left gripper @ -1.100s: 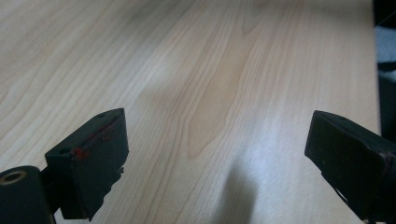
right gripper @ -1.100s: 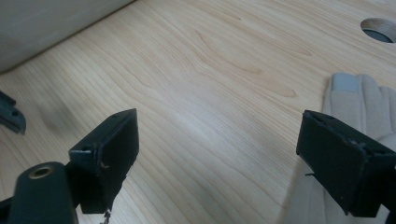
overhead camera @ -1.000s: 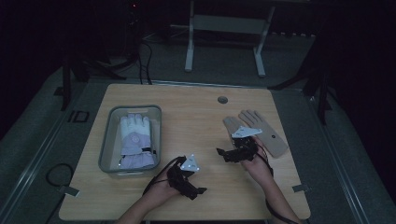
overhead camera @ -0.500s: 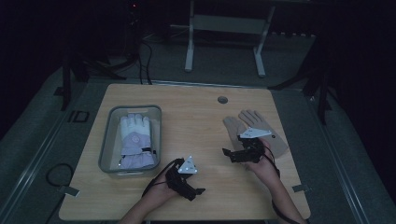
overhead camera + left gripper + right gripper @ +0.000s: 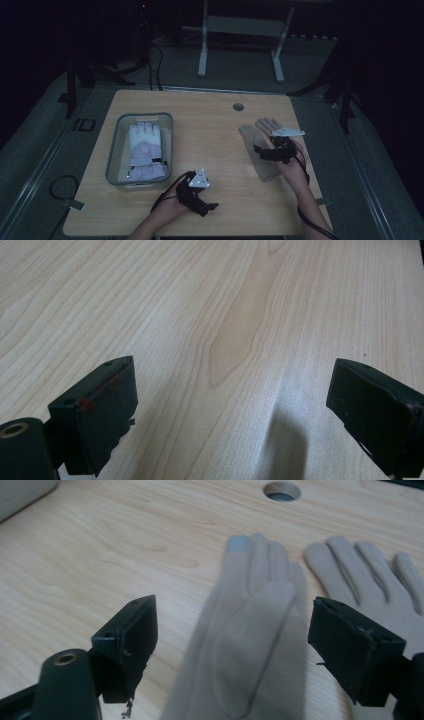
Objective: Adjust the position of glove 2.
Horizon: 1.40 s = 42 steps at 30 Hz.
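Observation:
Two tan gloves lie flat on the right part of the wooden table (image 5: 210, 125). My right gripper (image 5: 262, 151) hovers low over them, jaws open. In the right gripper view one tan glove (image 5: 250, 630) lies between the open jaws of the right gripper (image 5: 232, 612), fingers pointing away, and the second tan glove (image 5: 365, 575) lies beside it to the right. The left gripper (image 5: 210, 204) rests near the table's front edge. Its jaws stand open over bare wood in the left gripper view (image 5: 235, 372), with nothing between them.
A grey bin (image 5: 114, 155) at the table's left holds a white and lavender glove (image 5: 142, 150). A round cable hole (image 5: 238, 106) sits near the far edge, also seen as a hole (image 5: 281, 490) beyond the gloves. A metal stand (image 5: 240, 30) is on the floor behind.
My right gripper has shifted a little to the right over the tan gloves. The left gripper has barely moved.

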Tool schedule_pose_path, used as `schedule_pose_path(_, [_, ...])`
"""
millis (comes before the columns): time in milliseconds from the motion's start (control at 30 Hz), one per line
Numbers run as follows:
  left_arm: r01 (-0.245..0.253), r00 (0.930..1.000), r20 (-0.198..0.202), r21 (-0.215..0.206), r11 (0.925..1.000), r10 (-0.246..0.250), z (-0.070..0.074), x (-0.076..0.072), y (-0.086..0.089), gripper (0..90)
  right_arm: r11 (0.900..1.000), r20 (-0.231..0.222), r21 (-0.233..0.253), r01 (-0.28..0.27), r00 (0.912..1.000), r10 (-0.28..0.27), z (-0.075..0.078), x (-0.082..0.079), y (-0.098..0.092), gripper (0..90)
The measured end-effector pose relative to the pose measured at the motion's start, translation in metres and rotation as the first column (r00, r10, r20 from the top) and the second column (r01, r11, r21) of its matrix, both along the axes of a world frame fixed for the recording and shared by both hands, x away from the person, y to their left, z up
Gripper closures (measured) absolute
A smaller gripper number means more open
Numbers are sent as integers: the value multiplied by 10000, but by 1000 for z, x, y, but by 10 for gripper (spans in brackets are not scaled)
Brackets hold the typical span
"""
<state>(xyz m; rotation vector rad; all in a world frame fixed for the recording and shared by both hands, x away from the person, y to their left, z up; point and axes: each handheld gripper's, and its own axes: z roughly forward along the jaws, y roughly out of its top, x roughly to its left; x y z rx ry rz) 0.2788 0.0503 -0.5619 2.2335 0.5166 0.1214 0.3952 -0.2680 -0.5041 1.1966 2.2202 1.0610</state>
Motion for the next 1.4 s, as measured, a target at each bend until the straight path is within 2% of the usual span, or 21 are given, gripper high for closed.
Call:
schedule_pose_path(133, [-128,9999,-15,-159,9998,128,0,-1,1,61,9992,-26,31,392,9992,-392,-2,9,-8,224])
schedule_pose_path(267, [-12,10000,24,-11,10000,12,-2,-2,-1,61,9991,45,-145,399,9992,-399,-5,16,-11,254])
schedule_pose_path(400, [61,10000,42,151,9999,-61,-4,-3,-2,61,9989,-100,-142,439,9990,-440,-10,23,-10,271])
schedule_pose_path(500, [89,9999,60,125,9999,-90,-5,-4,-3,61,9996,-396,-190,207,9990,-214,-19,31,-4,291])
schedule_pose_path(633, [60,10000,62,92,9999,-61,-4,-5,-3,61,9989,-536,-458,122,9985,-147,-31,39,0,335])
schedule_pose_path(767, [76,9999,90,146,9999,-78,-5,-5,-4,61,9976,-764,-693,-4,9971,-49,-43,41,0,356])
schedule_pose_path(833, [85,9999,83,164,9998,-86,-4,-5,-4,61,9983,-781,-585,-76,9969,30,-46,41,-1,361])
schedule_pose_path(1000, [73,9999,85,203,9998,-75,-4,-6,-4,61,9978,-821,-539,-388,9960,343,-48,39,-1,445])
schedule_pose_path(1167, [95,9999,82,239,9997,-97,-5,-6,-4,61,9982,-783,-467,-386,9963,349,-48,37,-1,529])
schedule_pose_path(1233, [90,9999,99,218,9997,-93,-5,-6,-4,61,9974,-730,-444,-561,9959,527,-48,34,2,695])
schedule_pose_path(1267, [92,9999,98,225,9997,-94,-5,-6,-4,61,9974,-700,-430,-578,9960,547,-48,33,2,735])
schedule_pose_path(1333, [81,9999,85,240,9997,-83,-5,-6,-4,61,9982,-663,-434,-420,9970,391,-48,30,5,761])
schedule_pose_path(1400, [89,9999,106,260,9996,-92,-5,-6,-4,61,9988,-801,-492,-44,9968,4,-45,27,9,774])
